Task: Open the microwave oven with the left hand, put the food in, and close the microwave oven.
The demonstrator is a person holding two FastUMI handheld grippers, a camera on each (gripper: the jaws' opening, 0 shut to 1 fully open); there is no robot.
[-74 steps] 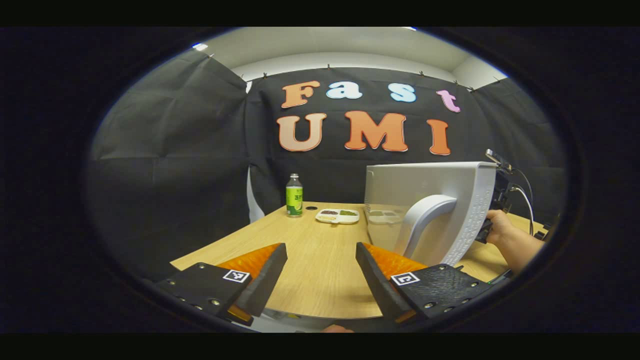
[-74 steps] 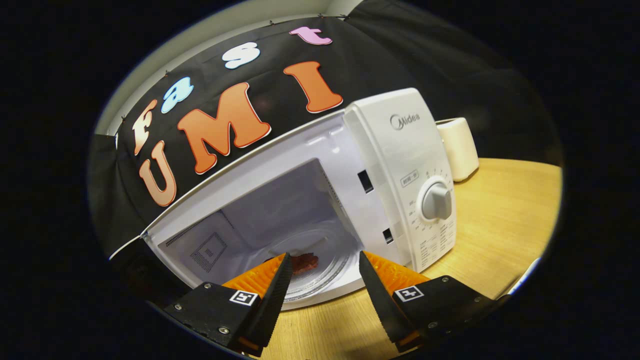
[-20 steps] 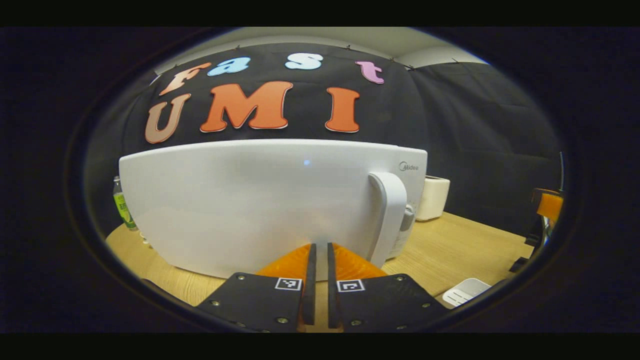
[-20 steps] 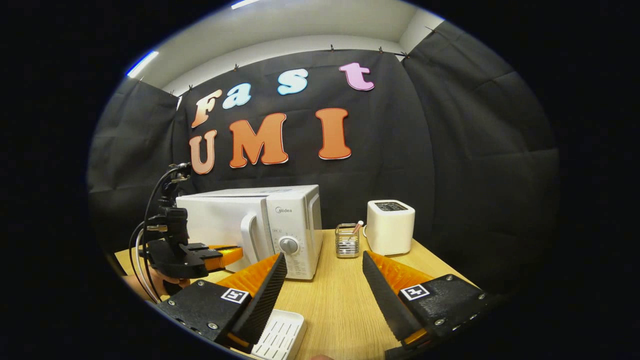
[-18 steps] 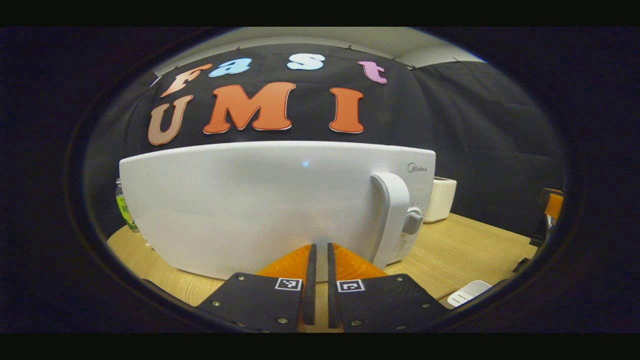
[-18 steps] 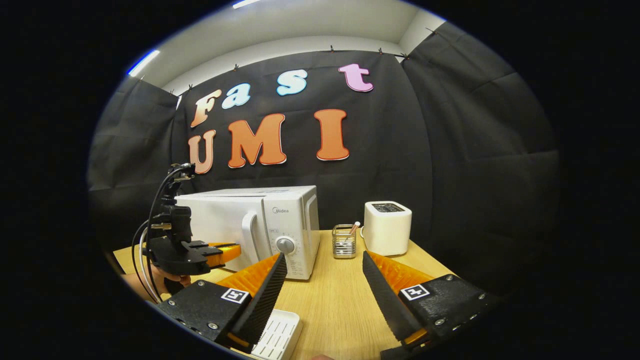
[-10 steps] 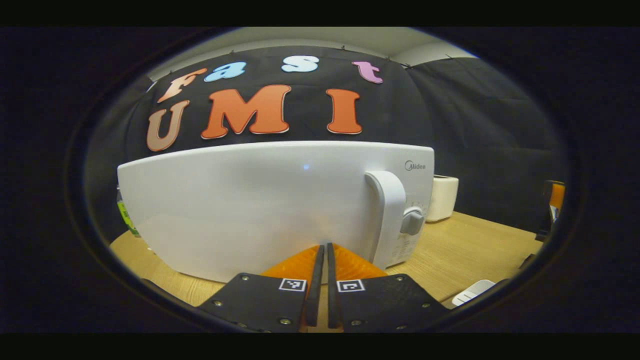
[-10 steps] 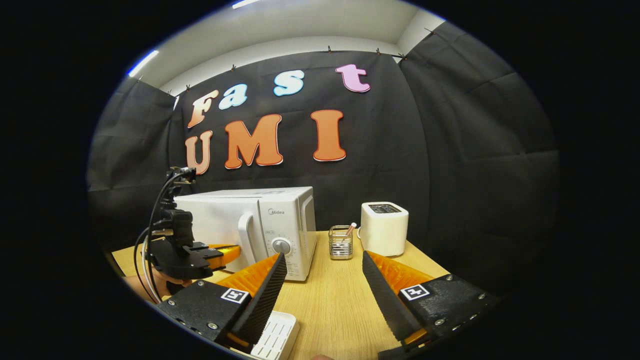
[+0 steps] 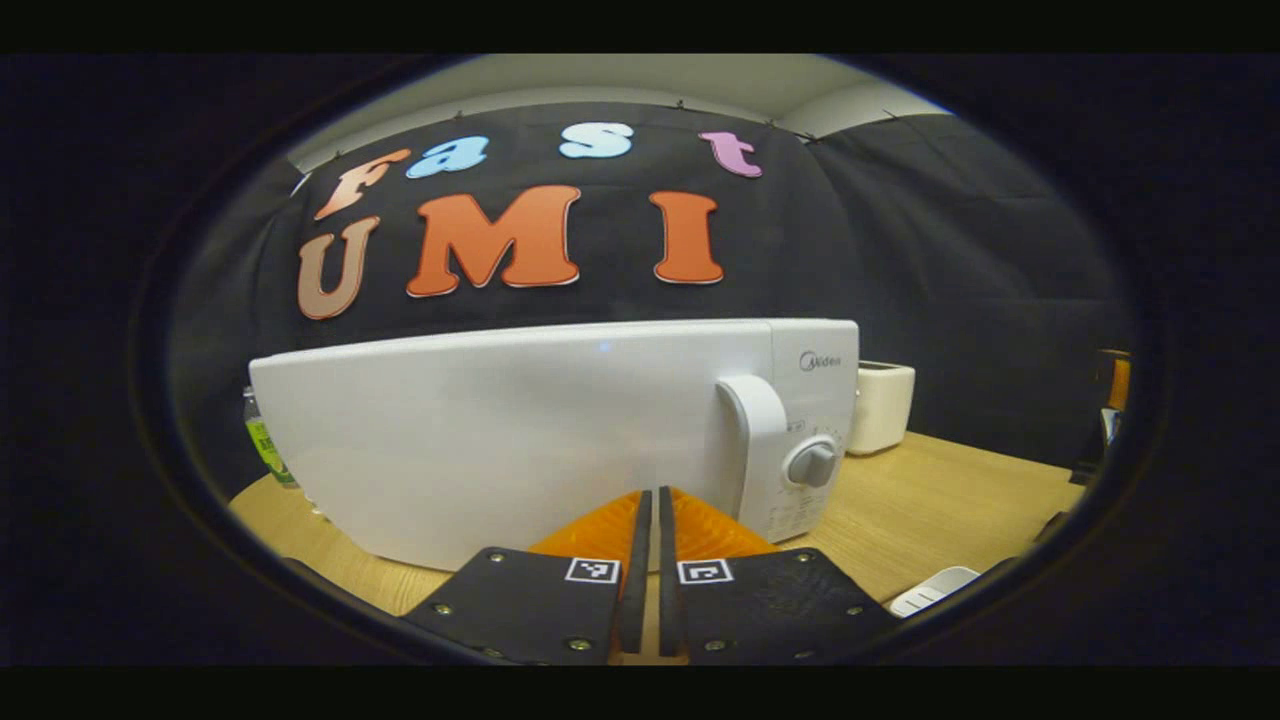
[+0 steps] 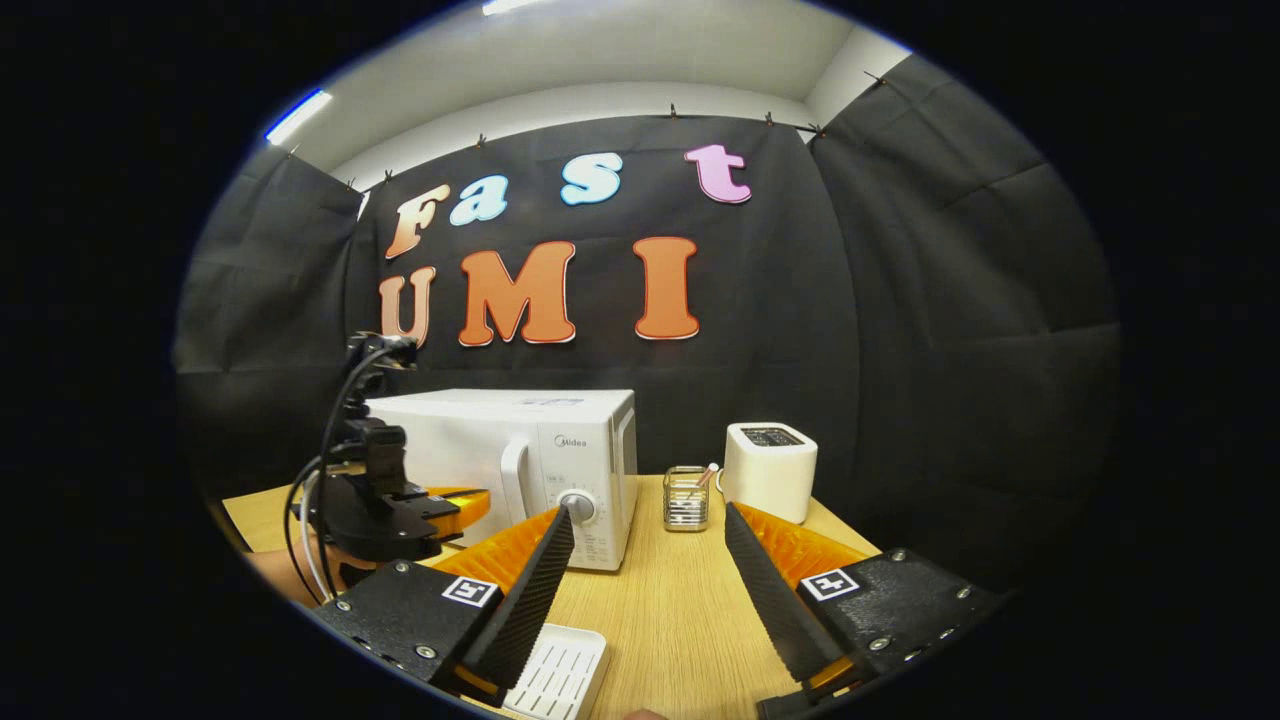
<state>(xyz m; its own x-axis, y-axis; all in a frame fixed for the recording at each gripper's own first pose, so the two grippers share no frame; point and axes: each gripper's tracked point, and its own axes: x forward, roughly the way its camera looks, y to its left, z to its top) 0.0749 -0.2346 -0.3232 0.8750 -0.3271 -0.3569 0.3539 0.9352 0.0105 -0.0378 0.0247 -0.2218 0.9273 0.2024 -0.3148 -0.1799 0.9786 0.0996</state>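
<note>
- While your left gripper point(image 9: 649, 492) sits pinched together on nothing before the boxy white microwave oven point(image 9: 520, 430), judge its door stiff
- Take its white vertical handle point(image 9: 752, 430) if needed
- Your right gripper point(image 10: 645, 545) gapes wide, empty

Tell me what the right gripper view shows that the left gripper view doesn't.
Right gripper view: a small clear holder standing between microwave and toaster, the left gripper seen from the side with its cables, shut and close to the microwave door, and the open right gripper.
Left gripper view: a green-labelled bottle behind the microwave's left end.
Both: the white microwave with its door closed, its handle and dial, the white toaster, the wooden table and a white tray at the near edge.
</note>
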